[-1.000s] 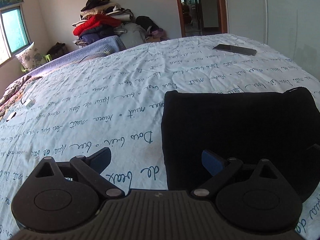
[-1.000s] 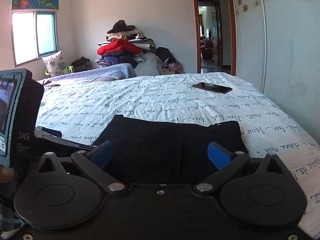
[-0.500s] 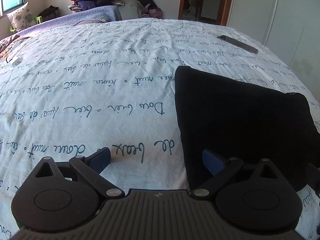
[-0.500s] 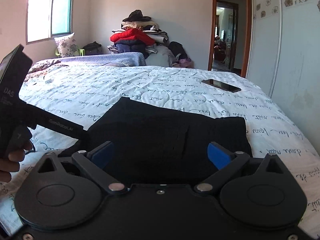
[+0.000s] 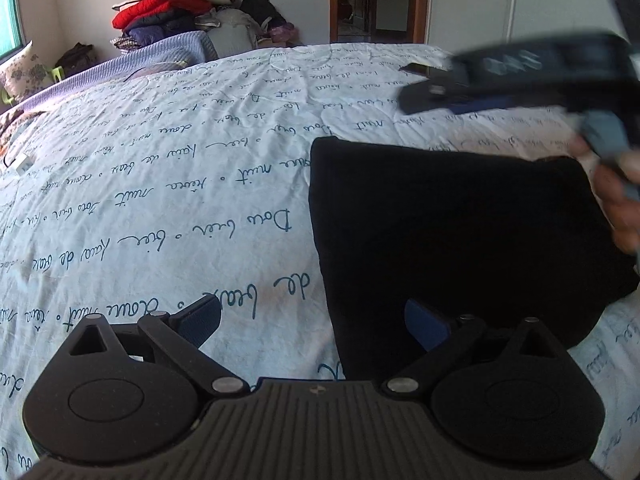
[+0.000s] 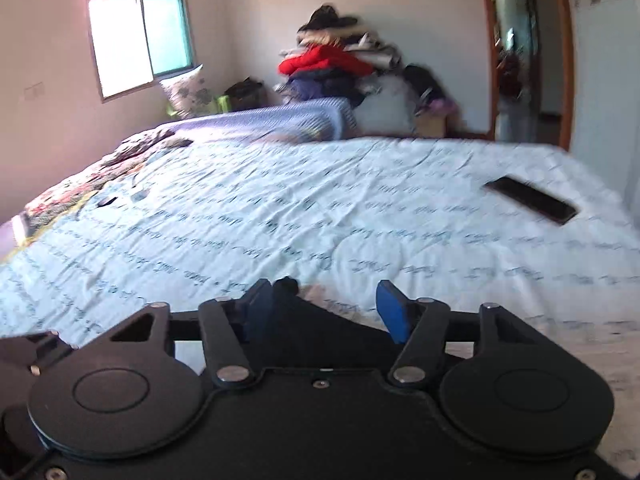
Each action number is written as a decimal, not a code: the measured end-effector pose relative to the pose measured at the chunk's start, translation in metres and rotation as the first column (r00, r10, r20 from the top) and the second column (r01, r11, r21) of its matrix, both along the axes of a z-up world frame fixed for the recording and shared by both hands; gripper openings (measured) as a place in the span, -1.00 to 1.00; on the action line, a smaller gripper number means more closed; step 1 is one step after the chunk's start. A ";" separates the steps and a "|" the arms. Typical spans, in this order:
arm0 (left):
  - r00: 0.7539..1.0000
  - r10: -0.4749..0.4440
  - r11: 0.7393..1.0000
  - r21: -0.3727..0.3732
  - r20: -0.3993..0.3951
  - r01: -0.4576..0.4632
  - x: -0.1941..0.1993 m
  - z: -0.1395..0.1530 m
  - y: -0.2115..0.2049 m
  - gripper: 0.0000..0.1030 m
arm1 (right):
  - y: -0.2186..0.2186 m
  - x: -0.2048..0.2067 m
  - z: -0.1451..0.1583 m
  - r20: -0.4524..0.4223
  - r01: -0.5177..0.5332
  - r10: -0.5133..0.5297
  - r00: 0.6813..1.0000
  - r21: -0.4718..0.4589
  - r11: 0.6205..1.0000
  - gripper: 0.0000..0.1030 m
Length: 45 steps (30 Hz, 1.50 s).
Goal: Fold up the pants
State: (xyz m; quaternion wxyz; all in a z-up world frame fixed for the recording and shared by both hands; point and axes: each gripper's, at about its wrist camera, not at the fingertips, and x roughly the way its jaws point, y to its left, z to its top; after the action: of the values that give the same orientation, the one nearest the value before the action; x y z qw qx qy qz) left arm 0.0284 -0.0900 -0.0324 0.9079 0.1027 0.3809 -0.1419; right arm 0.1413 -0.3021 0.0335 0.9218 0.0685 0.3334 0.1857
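The folded black pants (image 5: 460, 232) lie on the script-printed bedsheet (image 5: 180, 184) at the right of the left wrist view. My left gripper (image 5: 312, 320) is open at their near left corner, its right finger over the cloth and its left finger over bare sheet. My right gripper (image 5: 432, 98) shows blurred above the pants' far edge, held by a hand (image 5: 620, 208). In the right wrist view the right gripper (image 6: 325, 304) is closing, about half wide. A corner of the black pants (image 6: 316, 328) sits low between the jaws, by the left finger; the pads do not press on it.
A dark phone (image 6: 532, 200) lies on the sheet at the far right. A purple blanket (image 6: 280, 124) and a pile of clothes (image 6: 332, 60) are at the bed's far end. A window is at the left and a doorway at the right.
The right gripper swept forward over the pants to their far edge, swung left, and its jaws narrowed. It now shows in the left wrist view. The left gripper shifted slightly and stayed open.
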 end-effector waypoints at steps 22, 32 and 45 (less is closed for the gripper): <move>0.997 -0.025 0.997 0.072 0.067 0.020 -0.004 -0.011 -0.008 0.99 | 0.034 0.081 -0.035 -0.089 0.002 -0.005 0.996 -0.038 0.999 -0.85; 0.997 -0.006 0.996 0.093 0.077 -0.001 -0.003 -0.013 -0.016 0.99 | 0.018 0.040 -0.062 -0.174 -0.098 0.083 0.981 -0.078 0.992 -0.73; 0.998 0.069 0.996 0.056 0.006 -0.070 0.014 0.002 -0.012 0.96 | -0.025 -0.081 -0.009 0.001 0.064 -0.065 0.998 -0.084 0.994 -0.19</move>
State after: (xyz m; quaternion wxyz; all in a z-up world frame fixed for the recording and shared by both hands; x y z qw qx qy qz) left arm 0.0423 -0.1016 -0.0300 0.9098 0.1151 0.3862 -0.0993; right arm 0.0605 -0.3267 0.0248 0.9290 0.0404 0.3396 0.1415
